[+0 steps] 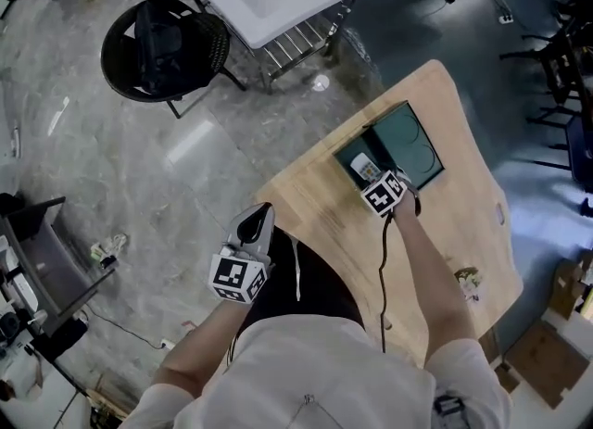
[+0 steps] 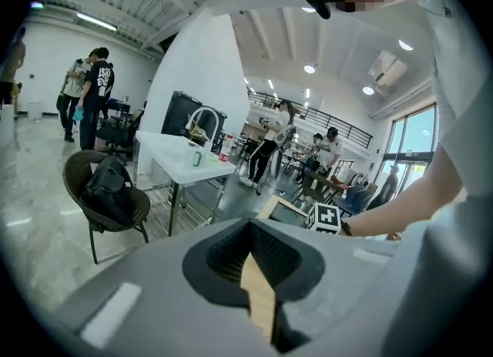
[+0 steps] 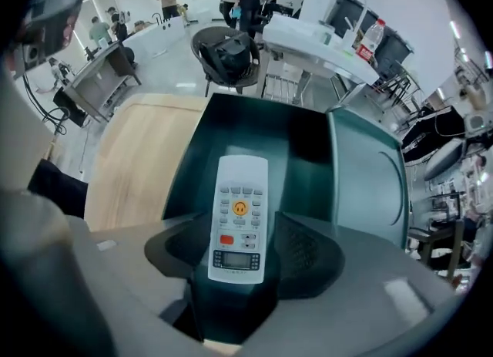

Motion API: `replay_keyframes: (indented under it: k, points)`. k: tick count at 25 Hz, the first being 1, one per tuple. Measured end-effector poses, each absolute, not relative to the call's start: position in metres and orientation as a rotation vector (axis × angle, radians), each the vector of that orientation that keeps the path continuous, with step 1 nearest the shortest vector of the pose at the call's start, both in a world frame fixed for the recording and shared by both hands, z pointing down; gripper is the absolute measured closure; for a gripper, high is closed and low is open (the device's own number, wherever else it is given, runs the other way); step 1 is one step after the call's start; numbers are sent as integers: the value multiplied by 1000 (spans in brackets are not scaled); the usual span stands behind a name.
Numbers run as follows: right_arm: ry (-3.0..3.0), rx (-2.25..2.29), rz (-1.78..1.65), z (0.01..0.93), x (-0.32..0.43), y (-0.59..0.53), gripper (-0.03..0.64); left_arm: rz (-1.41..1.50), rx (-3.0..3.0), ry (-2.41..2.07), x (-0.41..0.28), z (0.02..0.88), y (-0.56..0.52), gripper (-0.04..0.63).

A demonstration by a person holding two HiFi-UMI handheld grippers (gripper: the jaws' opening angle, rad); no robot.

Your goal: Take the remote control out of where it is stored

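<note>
Pointing down into the green box [image 3: 254, 128] on the desk [image 1: 324, 205], the right tongs [image 3: 243, 249] stand spread astride the white remote [image 3: 240, 209]; the left tongs [image 2: 254, 259] are pressed together.

Bright, even indoor light from ceiling lamps [image 2: 309, 69] and a tall window [image 2: 416, 143]. Pale glare streaks the glossy floor [image 1: 190, 145]. Both gripper views bulge, with black rounded corners.

Remote control [image 1: 364, 169] half hidden under right tongs [image 1: 383, 192] in head view, button print too small to read, dark box [image 3: 300, 139] partly covered by tongs
</note>
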State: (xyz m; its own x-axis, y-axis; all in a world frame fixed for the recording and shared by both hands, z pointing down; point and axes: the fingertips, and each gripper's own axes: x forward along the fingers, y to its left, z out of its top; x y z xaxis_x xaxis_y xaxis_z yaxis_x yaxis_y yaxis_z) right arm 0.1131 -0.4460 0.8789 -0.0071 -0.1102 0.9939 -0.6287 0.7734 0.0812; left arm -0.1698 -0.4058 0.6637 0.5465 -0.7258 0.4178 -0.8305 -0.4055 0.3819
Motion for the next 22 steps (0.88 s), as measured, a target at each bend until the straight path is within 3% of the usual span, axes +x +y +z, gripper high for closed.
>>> replay_keyframes:
  k: [16,22]
  points:
    - [-1423,520,524,902,107,-444,342,267,2224,-1255,-188,674,-410,595]
    - [-1466,642,598,870,119,-437,347,290,2266,-1251,-188,655,-407,595]
